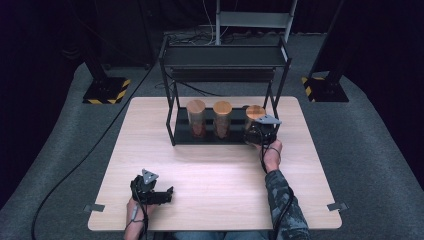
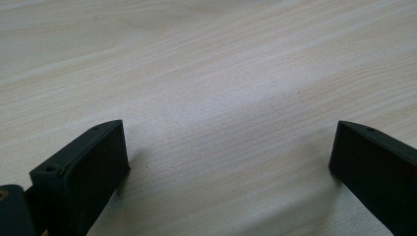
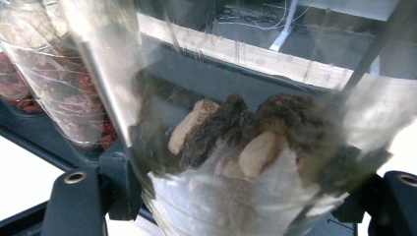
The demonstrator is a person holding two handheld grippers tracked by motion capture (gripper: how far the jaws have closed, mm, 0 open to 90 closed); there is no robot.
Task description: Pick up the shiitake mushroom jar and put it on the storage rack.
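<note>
Three clear jars with wooden lids stand on the lower shelf of a black rack [image 1: 172,107]: a left jar [image 1: 196,117], a middle jar [image 1: 222,119] and a right jar [image 1: 254,113]. My right gripper [image 1: 259,131] is at the right jar, shut on it. In the right gripper view that jar [image 3: 236,142] sits between the jaws, with dried dark mushrooms inside. The neighbouring jar [image 3: 59,93] with reddish contents shows at the left. My left gripper [image 1: 167,192] rests low over the table's front left, open. Its fingers [image 2: 93,162] stand wide apart over bare wood.
The wooden table [image 1: 210,175] has free room between the rack and the front edge. The rack's upper shelf [image 1: 225,56] hangs above the jars. A black cable [image 1: 90,150] runs across the grey floor at the left. Stand bases with yellow-black tape [image 1: 107,90] sit behind the table.
</note>
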